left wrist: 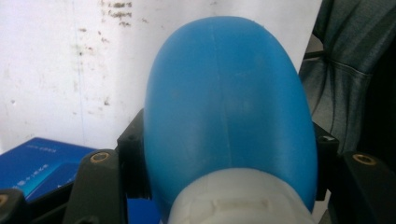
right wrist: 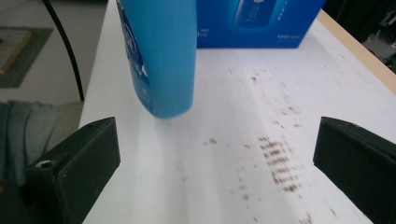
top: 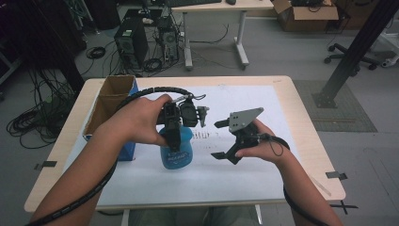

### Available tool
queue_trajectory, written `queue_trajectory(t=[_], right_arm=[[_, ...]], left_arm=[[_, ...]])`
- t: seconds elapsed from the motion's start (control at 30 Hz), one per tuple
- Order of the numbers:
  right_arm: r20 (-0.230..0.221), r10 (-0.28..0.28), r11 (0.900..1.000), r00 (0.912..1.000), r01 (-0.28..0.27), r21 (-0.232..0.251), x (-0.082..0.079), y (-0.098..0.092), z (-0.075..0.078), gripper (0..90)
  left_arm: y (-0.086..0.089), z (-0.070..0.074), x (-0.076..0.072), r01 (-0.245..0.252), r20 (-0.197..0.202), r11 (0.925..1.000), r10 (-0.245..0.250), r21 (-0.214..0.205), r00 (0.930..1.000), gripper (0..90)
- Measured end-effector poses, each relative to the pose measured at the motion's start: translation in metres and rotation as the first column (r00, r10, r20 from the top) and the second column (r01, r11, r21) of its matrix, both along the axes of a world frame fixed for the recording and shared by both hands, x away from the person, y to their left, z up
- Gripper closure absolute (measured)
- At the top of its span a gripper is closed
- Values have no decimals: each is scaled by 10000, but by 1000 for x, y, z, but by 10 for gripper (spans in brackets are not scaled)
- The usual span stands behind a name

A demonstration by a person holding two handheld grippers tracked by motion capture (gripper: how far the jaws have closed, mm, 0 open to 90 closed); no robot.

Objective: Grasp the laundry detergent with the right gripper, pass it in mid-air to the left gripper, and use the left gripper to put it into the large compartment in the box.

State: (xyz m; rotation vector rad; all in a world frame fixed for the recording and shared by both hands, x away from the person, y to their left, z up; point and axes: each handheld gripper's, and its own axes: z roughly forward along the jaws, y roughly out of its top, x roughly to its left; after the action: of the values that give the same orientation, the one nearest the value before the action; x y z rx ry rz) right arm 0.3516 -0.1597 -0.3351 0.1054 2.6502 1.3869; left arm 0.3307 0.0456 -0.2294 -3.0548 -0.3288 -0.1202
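Two grippers worked over the bench [top: 301, 141]: from above, the left gripper [top: 173, 123] clamped the blue bottle [top: 176, 150]; its own view showed rounded plastic, which might slip; the right gripper [right wrist: 215, 158] stood wide apart nearby.

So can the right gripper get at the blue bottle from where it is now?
Probably yes. The right gripper is open and faces the blue bottle across bare white table cover, with nothing between. The left gripper already clamps the bottle near its top, so the lower body is the free part.
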Motion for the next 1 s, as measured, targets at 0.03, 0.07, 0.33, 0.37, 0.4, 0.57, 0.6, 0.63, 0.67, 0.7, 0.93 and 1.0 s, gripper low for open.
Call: queue_trajectory(t=[0.03, 0.07, 0.33, 0.37, 0.4, 0.57, 0.6, 0.63, 0.67, 0.7, 0.93, 1.0], right_arm=[[68, -4, 9999, 10000, 5, -151, 1, -2, 2, 6], [106, -16, 9995, 9999, 19, -303, 2, -3, 4, 7], [259, 27, 9817, 9997, 23, -1904, 14, -13, 18, 15], [259, 27, 9817, 9997, 23, -1904, 14, -13, 18, 15], [247, 38, 9784, 9997, 14, -2065, 15, -14, 19, 16], [237, 38, 9644, 9997, 26, -2646, 19, -18, 25, 18], [221, 62, 9613, 9997, 1, -2756, 20, -18, 26, 19], [188, 95, 9578, 9998, -37, -2874, 20, -18, 26, 19], [185, 122, 9549, 9998, -62, -2967, 21, -18, 27, 19], [185, 115, 9525, 9998, -53, -3045, 21, -19, 27, 19], [-39, 61, 9345, 10000, -71, -3559, 23, -26, 27, 22], [-89, 63, 9304, 9999, -91, -3665, 23, -27, 27, 23]], left_arm=[[0, 1, 1, -92, 19, 10000, 92, 4, 10000, 375], [1, 1, 1, -205, 36, 9998, 205, -10, 9998, 375], [5, 9, 5, -1012, 140, 9947, 1014, -156, 9947, 375], [5, 10, 5, -1086, 171, 9939, 1089, -192, 9939, 375], [6, 11, 5, -1216, 150, 9924, 1219, -184, 9924, 375], [11, 16, 7, -1897, 178, 9814, 1903, -311, 9816, 375], [12, 17, 8, -1932, 221, 9805, 1941, -344, 9807, 375], [13, 18, 9, -2095, 210, 9772, 2103, -338, 9774, 375], [14, 20, 9, -2230, 203, 9742, 2238, -350, 9744, 375], [16, 21, 10, -2329, 226, 9716, 2340, -423, 9720, 375], [24, 31, 14, -3289, 341, 9432, 3306, -475, 9432, 375], [27, 33, 16, -3656, 410, 9297, 3673, -439, 9292, 375]])
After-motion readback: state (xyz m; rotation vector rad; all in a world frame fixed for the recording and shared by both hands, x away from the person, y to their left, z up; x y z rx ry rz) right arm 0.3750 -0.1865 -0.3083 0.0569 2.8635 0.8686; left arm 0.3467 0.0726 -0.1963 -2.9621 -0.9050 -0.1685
